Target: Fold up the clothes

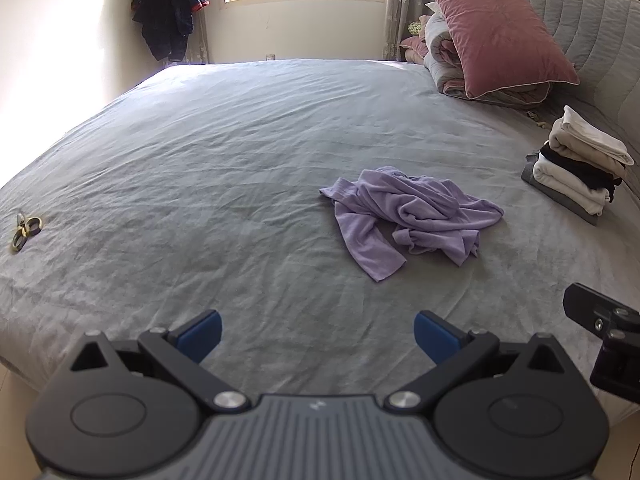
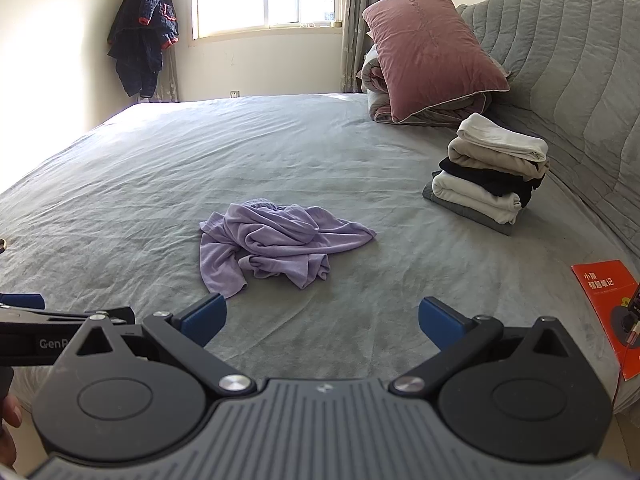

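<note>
Lying crumpled on the bed — a lilac garment, both grippers wide.

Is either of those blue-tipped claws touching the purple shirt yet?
Apart. In the right wrist view, bare grey sheet separates the right gripper from the purple shirt; the left gripper is likewise clear.

"GenR", cut off, shows on the left gripper.

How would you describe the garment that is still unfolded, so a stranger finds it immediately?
Look at the big grey bed. Near its middle lies a crumpled lilac top, alone and flat. Unlike the stack of folded clothes near the headboard, it is purple and loose.
</note>
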The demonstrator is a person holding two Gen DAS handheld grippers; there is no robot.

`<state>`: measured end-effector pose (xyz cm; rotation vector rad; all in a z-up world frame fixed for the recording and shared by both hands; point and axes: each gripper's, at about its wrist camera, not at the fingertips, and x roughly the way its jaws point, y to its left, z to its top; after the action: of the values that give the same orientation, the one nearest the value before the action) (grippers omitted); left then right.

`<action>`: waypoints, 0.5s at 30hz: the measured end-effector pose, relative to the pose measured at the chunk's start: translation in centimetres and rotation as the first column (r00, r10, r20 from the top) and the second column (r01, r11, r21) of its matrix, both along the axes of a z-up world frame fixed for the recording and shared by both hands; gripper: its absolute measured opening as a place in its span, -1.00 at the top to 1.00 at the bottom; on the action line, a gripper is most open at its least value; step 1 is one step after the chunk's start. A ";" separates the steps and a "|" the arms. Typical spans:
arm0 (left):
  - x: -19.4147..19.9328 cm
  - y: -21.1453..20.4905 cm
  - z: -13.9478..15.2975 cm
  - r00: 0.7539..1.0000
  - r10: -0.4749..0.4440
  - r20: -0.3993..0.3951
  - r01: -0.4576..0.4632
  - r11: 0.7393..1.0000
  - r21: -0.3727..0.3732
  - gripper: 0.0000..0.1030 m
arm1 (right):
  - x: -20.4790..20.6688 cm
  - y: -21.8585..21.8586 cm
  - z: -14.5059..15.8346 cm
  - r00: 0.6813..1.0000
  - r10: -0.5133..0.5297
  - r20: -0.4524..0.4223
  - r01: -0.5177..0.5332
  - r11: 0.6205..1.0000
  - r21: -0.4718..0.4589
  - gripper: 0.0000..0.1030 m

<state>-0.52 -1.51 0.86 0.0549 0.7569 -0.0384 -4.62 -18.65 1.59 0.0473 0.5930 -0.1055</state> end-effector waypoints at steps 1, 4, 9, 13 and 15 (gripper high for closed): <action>0.0 0.0 0.0 1.000 0.000 0.000 0.000 1.000 0.001 -0.99 | 0.0 0.0 0.0 1.000 0.000 0.000 0.000 1.000 0.000 -1.00; 0.0 -0.1 0.0 1.000 -0.002 0.000 0.002 1.000 0.002 -0.99 | 0.0 0.0 0.0 1.000 0.002 0.001 -0.002 1.000 -0.002 -1.00; 0.0 -0.1 0.0 1.000 -0.005 -0.001 0.005 1.000 0.008 -0.99 | 0.1 0.1 -0.1 1.000 0.004 -0.002 -0.004 1.000 -0.005 -1.00; 0.0 -0.2 -0.1 1.000 -0.006 -0.002 0.006 1.000 0.013 -0.99 | 0.1 0.1 -0.1 1.000 0.004 -0.004 -0.004 1.000 -0.005 -1.00; 0.0 -0.2 -0.1 1.000 -0.007 -0.003 0.007 1.000 0.015 -0.99 | 0.1 0.1 -0.1 1.000 0.004 -0.005 -0.005 1.000 -0.006 -1.00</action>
<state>-0.53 -1.68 0.77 0.0714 0.7601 -0.0398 -4.51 -18.52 1.51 0.0398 0.5972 -0.1030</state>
